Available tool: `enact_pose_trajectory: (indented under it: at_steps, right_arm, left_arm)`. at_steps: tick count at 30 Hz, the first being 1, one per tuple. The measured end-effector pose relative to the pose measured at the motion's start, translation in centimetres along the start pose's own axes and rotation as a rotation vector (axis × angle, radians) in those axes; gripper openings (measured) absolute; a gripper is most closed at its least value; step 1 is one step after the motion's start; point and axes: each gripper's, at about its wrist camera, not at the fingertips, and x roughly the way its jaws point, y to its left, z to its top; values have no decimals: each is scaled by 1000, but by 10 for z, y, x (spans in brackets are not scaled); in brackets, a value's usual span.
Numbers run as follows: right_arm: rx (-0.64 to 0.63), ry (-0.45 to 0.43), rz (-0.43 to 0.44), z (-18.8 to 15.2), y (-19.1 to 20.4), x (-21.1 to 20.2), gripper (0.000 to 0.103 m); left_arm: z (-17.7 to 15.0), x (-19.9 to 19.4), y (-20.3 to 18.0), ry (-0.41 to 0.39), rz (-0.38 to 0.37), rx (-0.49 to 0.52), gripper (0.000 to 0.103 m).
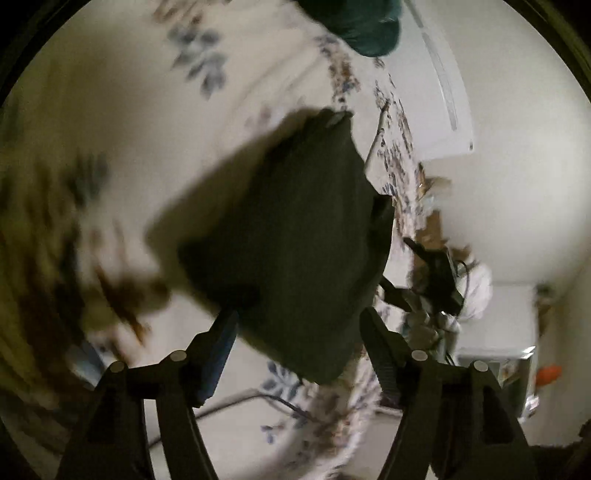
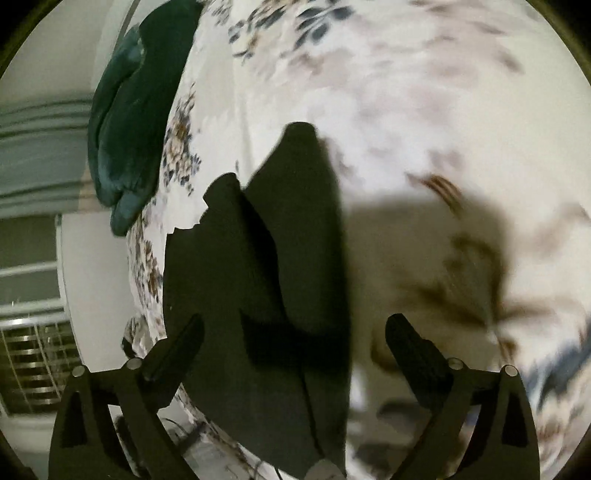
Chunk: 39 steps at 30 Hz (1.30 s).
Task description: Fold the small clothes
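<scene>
A small dark garment (image 1: 295,236) lies folded on a white floral bed sheet (image 1: 129,110). In the left wrist view it fills the middle, and my left gripper (image 1: 299,321) is open just above its near edge, a finger on each side, holding nothing. In the right wrist view the same dark garment (image 2: 273,280) lies in layered folds between and ahead of my right gripper (image 2: 295,328), which is open and empty. Both views are blurred.
A teal garment (image 2: 125,122) lies at the bed's edge; it also shows in the left wrist view (image 1: 362,26). Beyond the bed edge are white walls, a dark object with cables (image 1: 439,277) and a window with bars (image 2: 33,350).
</scene>
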Motion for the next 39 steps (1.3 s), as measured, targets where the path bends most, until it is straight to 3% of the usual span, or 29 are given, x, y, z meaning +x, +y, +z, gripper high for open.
enact_pose_trajectory:
  at_steps: [7, 11, 13, 14, 15, 17, 20, 22, 25, 28, 31, 32, 34, 36, 39]
  right_arm:
    - [-66, 137, -20, 26, 8, 40, 100]
    - [-60, 127, -17, 35, 14, 54, 102]
    - [-38, 105, -12, 36, 13, 56, 101]
    - [-33, 86, -6, 35, 14, 55, 95]
    - [-34, 71, -22, 33, 14, 54, 69]
    - [6, 51, -33, 23, 7, 51, 30]
    - [50, -31, -14, -5, 8, 35, 24]
    - [96, -78, 4, -38, 12, 23, 23]
    - [160, -150, 16, -116, 22, 1, 22]
    - [269, -198, 33, -216, 31, -6, 22]
    - [383, -171, 30, -287, 21, 14, 22]
    - [414, -160, 14, -298, 13, 23, 23]
    - [479, -119, 1, -311, -4, 38, 29]
    - [485, -96, -19, -315, -12, 40, 46]
    - [437, -103, -47, -319, -5, 19, 62]
  left_arm:
    - [-3, 71, 13, -20, -34, -85, 68]
    - [13, 83, 8, -149, -32, -148, 67]
    - [18, 78, 0, -185, -12, -144, 37]
    - [24, 74, -10, -185, 5, -114, 28]
    - [29, 71, -16, -185, 7, -97, 24]
    - [40, 62, -29, -175, 8, -56, 22]
    - [62, 48, -49, -124, 26, 38, 21]
    - [79, 33, -59, -87, 39, 96, 20]
    - [105, 14, -68, 9, 63, 172, 20]
    - [115, 14, -69, 193, 82, 280, 23]
    - [114, 32, -59, 337, 201, 401, 51]
    - [110, 34, -54, 352, 235, 415, 60]
    - [102, 39, -34, 370, 287, 380, 60]
    - [97, 30, -28, 325, 272, 345, 60]
    - [82, -6, -37, 220, 263, 345, 60]
